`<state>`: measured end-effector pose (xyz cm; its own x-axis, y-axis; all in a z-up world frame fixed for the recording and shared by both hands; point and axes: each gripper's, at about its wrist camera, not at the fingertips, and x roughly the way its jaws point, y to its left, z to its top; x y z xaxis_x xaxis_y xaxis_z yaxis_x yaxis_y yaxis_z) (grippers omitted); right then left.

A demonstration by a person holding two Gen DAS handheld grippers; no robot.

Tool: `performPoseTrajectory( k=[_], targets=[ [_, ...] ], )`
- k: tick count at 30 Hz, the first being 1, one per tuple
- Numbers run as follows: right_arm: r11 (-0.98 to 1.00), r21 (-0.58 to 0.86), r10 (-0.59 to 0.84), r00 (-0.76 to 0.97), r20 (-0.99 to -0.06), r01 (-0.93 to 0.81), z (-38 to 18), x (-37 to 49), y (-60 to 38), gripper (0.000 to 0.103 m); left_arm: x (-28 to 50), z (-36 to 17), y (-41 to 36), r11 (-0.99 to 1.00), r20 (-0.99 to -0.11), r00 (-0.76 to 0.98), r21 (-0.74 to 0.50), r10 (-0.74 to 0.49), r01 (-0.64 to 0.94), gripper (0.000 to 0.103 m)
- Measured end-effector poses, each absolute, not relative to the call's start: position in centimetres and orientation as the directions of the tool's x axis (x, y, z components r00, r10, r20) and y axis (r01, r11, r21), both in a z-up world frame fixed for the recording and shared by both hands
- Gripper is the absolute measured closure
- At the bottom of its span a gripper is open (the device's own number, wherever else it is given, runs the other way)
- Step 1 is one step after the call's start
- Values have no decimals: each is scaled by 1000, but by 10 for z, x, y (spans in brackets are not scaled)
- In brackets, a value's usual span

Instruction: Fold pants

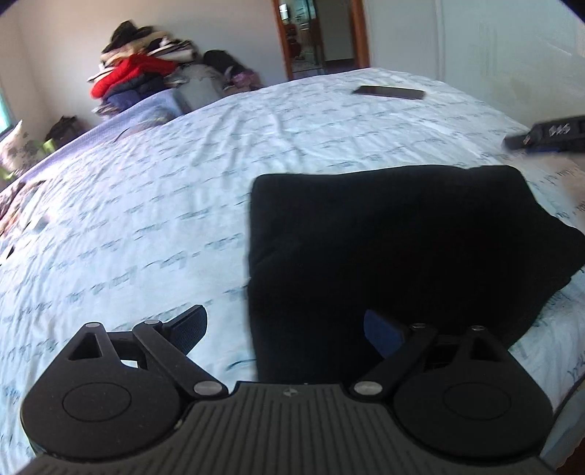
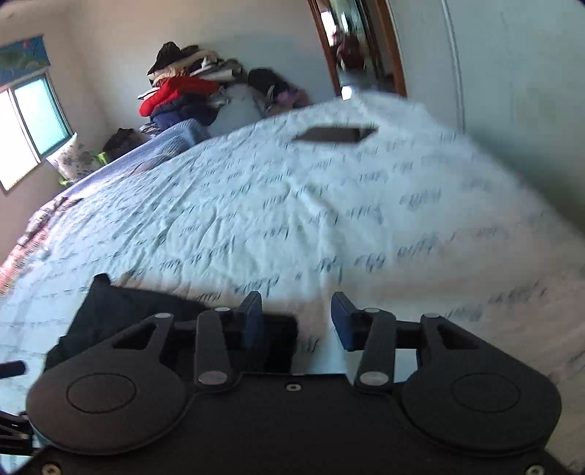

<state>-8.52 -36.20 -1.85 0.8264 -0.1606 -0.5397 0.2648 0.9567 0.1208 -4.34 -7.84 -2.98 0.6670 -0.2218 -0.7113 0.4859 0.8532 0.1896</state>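
Observation:
The black pants [image 1: 402,248] lie folded into a thick rectangle on the light blue printed bed sheet [image 1: 153,204]. In the left wrist view my left gripper [image 1: 285,329] hovers over their near left edge, open wide, with nothing between its fingers. In the right wrist view the pants [image 2: 120,314] sit low on the left, partly hidden behind the gripper body. My right gripper [image 2: 296,321] is open above their right edge and the sheet [image 2: 292,219], holding nothing. The right gripper's body [image 1: 548,133] shows at the right edge of the left wrist view.
A dark phone [image 1: 389,92] lies flat on the far side of the bed [image 2: 336,134]. A heap of clothes [image 1: 139,73] with a red jacket is stacked against the far wall. A doorway [image 1: 321,33] opens behind the bed. A window [image 2: 25,124] is on the left wall.

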Motion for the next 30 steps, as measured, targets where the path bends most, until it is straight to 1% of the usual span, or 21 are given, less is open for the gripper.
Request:
performPoseTrajectory(
  k=[1, 2, 4, 5, 6, 7, 9, 10, 13, 14, 15, 16, 17, 18, 19, 20, 22, 23, 25, 27, 30],
  targets=[
    [974, 57, -159, 843, -513, 218, -6, -78, -349, 58, -39, -28, -69, 870, -721, 662, 177, -203, 460, 8],
    [987, 19, -127, 859, -496, 158, 3, -68, -335, 58, -35, -27, -60, 886, -733, 655, 164, -185, 434, 8],
    [1000, 15, 31, 866, -498, -27, 13, -40, -301, 58, -26, -23, -39, 918, -758, 631, 114, -167, 380, 8],
    [990, 33, 133, 845, -518, -136, 12, -25, -282, 59, -22, -22, -29, 932, -764, 627, 98, -155, 349, 8],
    [971, 35, 215, 809, -548, -235, 8, -9, -261, 62, -21, -21, -21, 941, -764, 629, 92, -142, 324, 9],
    [951, 13, 260, 773, -579, -310, 2, 5, -241, 62, -20, -21, -15, 947, -767, 629, 93, -128, 306, 9],
    [913, -75, 268, 728, -632, -401, -12, 32, -205, 63, -20, -24, -6, 954, -775, 621, 90, -114, 287, 10],
    [900, -101, 258, 705, -660, -424, -20, 47, -193, 63, -20, -25, -2, 956, -777, 618, 77, -121, 284, 10],
    [876, -88, 257, 613, -747, -474, -45, 88, -175, 63, -23, -24, 0, 953, -770, 619, 52, -152, 299, 9],
    [878, -121, 219, 614, -758, -463, -54, 99, -172, 65, -24, -25, -1, 949, -770, 619, 59, -155, 310, 10],
    [877, -171, 171, 624, -762, -449, -64, 109, -168, 64, -25, -25, -2, 947, -769, 621, 66, -152, 313, 10],
    [885, -171, 163, 632, -757, -433, -68, 116, -170, 59, -25, -26, -1, 948, -766, 625, 70, -148, 310, 10],
    [910, -138, 163, 643, -749, -391, -67, 122, -176, 48, -24, -26, 2, 951, -765, 627, 65, -146, 301, 10],
    [932, -100, 163, 647, -745, -350, -62, 125, -181, 49, -23, -25, 8, 956, -765, 628, 56, -143, 286, 10],
    [944, -94, 155, 673, -723, -317, -55, 121, -185, 52, -21, -23, 15, 963, -765, 630, 45, -138, 266, 9],
    [948, -116, 136, 706, -695, -297, -47, 111, -184, 59, -17, -21, 25, 972, -764, 631, 29, -130, 235, 9],
    [936, -190, 112, 761, -639, -297, -29, 79, -180, 59, -10, -18, 43, 985, -764, 636, 1, -110, 172, 9],
    [925, -203, 134, 774, -619, -323, -20, 61, -177, 59, -6, -17, 50, 990, -766, 636, -10, -99, 142, 10],
    [881, -204, 229, 761, -607, -427, -6, 20, -166, 59, 3, -16, 62, 996, -770, 633, -27, -78, 91, 11],
    [807, -238, 307, 728, -613, -541, -4, -19, -145, 59, 10, -14, 69, 997, -771, 633, -43, -74, 65, 11],
    [677, -330, 354, 684, -638, -658, -11, -65, -112, 61, 14, -12, 68, 997, -766, 639, -43, -71, 59, 11]
  ],
)
